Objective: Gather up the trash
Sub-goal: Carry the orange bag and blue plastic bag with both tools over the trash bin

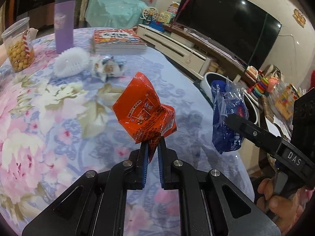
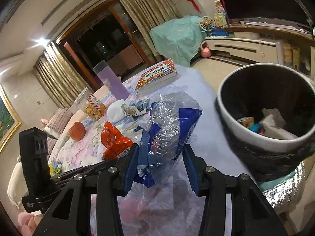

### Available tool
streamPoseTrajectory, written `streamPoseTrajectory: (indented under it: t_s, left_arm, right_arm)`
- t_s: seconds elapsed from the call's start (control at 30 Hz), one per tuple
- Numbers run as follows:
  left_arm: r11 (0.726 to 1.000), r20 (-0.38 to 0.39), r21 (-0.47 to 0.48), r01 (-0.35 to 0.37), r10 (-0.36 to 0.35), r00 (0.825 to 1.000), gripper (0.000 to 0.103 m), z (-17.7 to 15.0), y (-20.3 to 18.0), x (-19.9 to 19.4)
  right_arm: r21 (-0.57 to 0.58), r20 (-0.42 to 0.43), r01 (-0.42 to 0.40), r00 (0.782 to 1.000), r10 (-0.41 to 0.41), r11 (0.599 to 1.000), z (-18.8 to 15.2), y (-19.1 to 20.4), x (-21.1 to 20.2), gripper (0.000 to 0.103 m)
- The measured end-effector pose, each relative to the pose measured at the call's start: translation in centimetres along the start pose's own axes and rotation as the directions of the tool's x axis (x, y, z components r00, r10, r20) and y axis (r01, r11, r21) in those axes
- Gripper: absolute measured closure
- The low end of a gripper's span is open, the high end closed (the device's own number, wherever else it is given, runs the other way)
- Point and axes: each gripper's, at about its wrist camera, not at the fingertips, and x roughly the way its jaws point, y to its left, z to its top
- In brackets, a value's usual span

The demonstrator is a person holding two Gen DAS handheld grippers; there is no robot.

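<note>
Left wrist view shows the left gripper (image 1: 152,141) clenched almost fully together on the lower corner of a crumpled orange-red foil snack wrapper (image 1: 144,112), which stands up above the blue-padded fingers and is lifted clear of the round table with the pink-and-blue floral cloth (image 1: 49,118). Small white printing and a barcode strip show on the wrapper, but the characters are too small to read. To the right of the wrapper, the right gripper (image 2: 160,151) reaches in from the side; its black arm carries the white letters "DAS", and a person's hand (image 1: 275,198) grips its handle. Right wrist view shows that gripper's jaws part-way open, grasping a crinkled bag of clear and dark blue plastic film (image 2: 169,125) that bulges up between them, with both blue pads pressed against its sides. Right of the blue bag, off the table's edge, stands a round grey waste bin with a dark inside (image 2: 232,118), holding white crumpled paper and small coloured scraps at the bottom. Beyond the orange-red wrapper on the table lie a small white-and-blue crumpled wrapper (image 1: 107,67), a white bristly brush (image 1: 71,62), a purple tumbler (image 1: 64,22), a clear jar of yellow snack balls (image 1: 18,45) and a stack of red-covered books (image 1: 118,40) whose title is unreadable.
</note>
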Motion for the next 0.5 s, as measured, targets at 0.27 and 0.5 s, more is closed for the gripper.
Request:
streamPoseTrajectory:
  t_s: [0.27,0.5]
  left_arm:
    - [0.998,-0.003,0.052,0.026,-0.026,1.000,0.095,-0.2,-2.9,0.1]
    - [0.995,-0.008,0.089,0.041,-0.040,0.999,0.095,0.0,-5.2,0.6]
  right_arm:
    - [0.005,0.037,0.021,0.999,-0.021,1.000,-0.4,-1.4,-2.4,0.057]
    - [0.029,0.053,0.033,0.998,-0.034,0.999,-0.8,-3.1,-3.8,0.057]
